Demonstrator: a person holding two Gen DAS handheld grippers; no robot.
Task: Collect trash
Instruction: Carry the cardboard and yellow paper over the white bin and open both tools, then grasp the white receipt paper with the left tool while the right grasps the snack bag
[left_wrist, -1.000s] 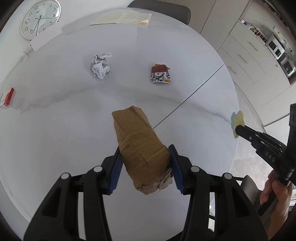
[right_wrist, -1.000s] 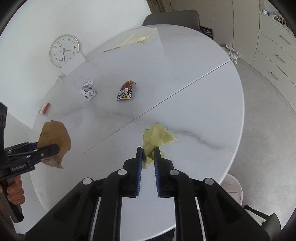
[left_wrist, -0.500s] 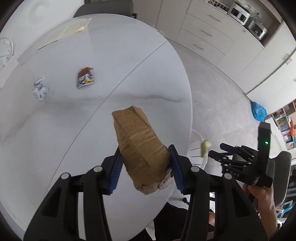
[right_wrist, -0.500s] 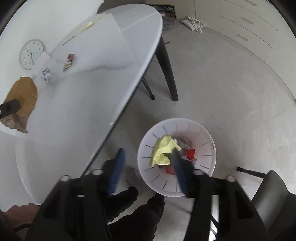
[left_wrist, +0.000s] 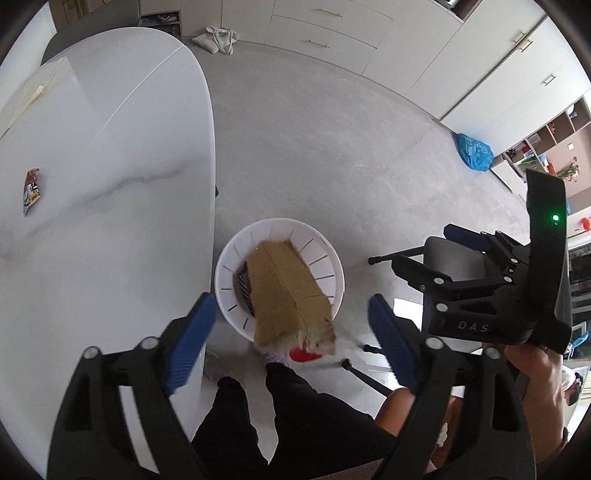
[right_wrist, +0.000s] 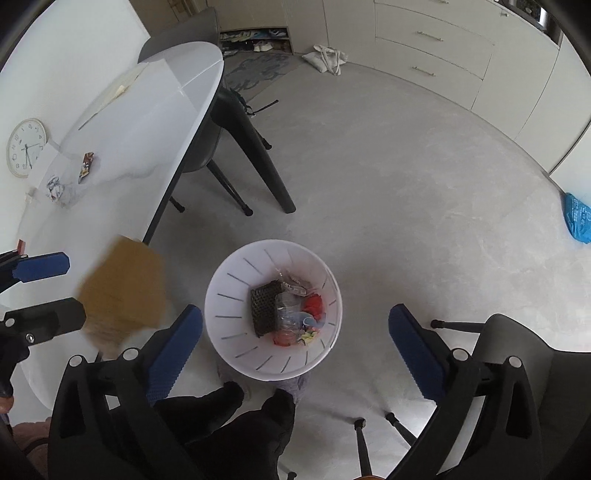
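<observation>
The white slotted trash bin (left_wrist: 334, 266) (right_wrist: 236, 288) stands on the floor beside the table and holds several pieces of trash. My left gripper (left_wrist: 291, 343) is open above it. The brown cardboard piece (left_wrist: 288, 291) (right_wrist: 125, 291) is loose between the spread jaws, falling, blurred. My right gripper (right_wrist: 295, 339) is open and empty above the bin; it also shows in the left wrist view (left_wrist: 454, 258). A snack wrapper (left_wrist: 31, 190) (right_wrist: 86, 166) and a crumpled paper ball (right_wrist: 55, 188) lie on the white table (left_wrist: 110, 177) (right_wrist: 147, 122).
The person's legs (left_wrist: 280, 417) stand next to the bin. Grey chairs (right_wrist: 517, 354) (right_wrist: 207, 147) stand at the right and under the table. A clock (right_wrist: 26, 147) leans at the table's back. A blue bag (right_wrist: 578, 218) and a cloth bag (right_wrist: 327, 57) lie on the floor.
Both grippers swung from the table to above the bin. The right one opened and dropped the yellow paper in. The left one has just opened and the cardboard is falling.
</observation>
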